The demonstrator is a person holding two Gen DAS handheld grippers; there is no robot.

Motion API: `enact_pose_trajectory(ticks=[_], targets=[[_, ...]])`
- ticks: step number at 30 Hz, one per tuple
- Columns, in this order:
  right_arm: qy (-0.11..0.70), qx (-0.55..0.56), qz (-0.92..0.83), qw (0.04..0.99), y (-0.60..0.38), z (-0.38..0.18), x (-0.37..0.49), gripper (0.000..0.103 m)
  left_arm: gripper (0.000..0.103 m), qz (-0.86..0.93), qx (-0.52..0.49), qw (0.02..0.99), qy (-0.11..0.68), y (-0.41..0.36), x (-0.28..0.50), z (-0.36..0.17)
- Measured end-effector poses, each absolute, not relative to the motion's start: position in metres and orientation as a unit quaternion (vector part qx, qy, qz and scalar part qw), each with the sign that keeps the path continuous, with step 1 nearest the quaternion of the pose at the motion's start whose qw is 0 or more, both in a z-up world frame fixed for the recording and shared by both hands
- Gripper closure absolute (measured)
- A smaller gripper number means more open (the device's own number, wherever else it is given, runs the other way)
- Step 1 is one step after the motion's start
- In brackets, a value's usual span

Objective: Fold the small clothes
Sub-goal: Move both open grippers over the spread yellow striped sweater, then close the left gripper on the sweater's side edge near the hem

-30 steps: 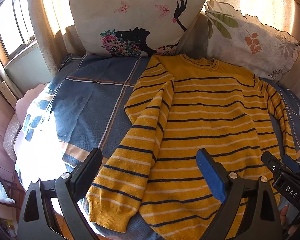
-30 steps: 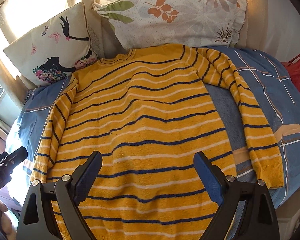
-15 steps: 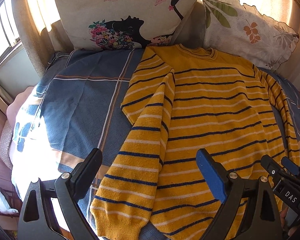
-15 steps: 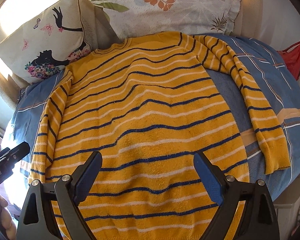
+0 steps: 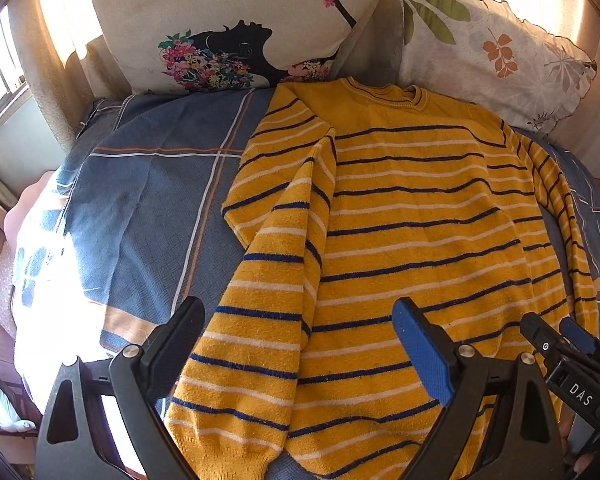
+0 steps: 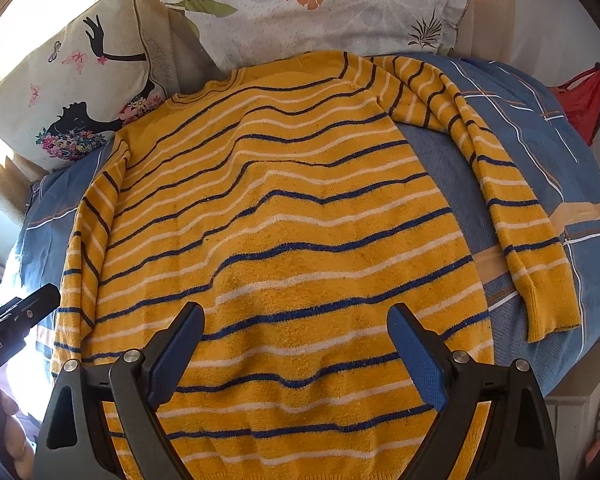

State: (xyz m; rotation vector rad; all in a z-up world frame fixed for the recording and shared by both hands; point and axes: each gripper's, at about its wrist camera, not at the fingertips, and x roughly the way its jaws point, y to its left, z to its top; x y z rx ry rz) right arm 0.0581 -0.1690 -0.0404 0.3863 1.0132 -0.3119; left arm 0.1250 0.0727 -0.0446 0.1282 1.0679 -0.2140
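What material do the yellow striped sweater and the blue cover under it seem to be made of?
Sweater: seemingly a soft knit, wool or acrylic; fuzzy matte pile and ribbed cuffs show. Blue cover: probably woven cotton, matte, with a fine herringbone texture and creases.

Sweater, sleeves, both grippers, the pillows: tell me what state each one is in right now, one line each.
Sweater: spread flat on the bed cover, not yet folded.
Left sleeve: lying along the body's edge, partly over it.
Right sleeve: stretched out away from the body, on the bed cover.
Left gripper: open, holding nothing.
Right gripper: open, holding nothing.
Pillows: propped upright behind the collar.
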Motion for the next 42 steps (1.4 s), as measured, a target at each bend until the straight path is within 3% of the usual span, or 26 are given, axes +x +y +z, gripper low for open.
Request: enact_pose_trajectory(ticks=[30,42], targets=[[0.495,0.19,-0.134,0.837,-0.177,-0.051,0.073,0.008,0.008,-0.082,0.057,0.848,0.52,0.073,0.131,-0.052],[0.502,0.194,-0.145,0.83,-0.18,-0.054,0.073,0.008,0.008,-0.034,0.017,0.857,0.514,0.122,0.178,-0.053]])
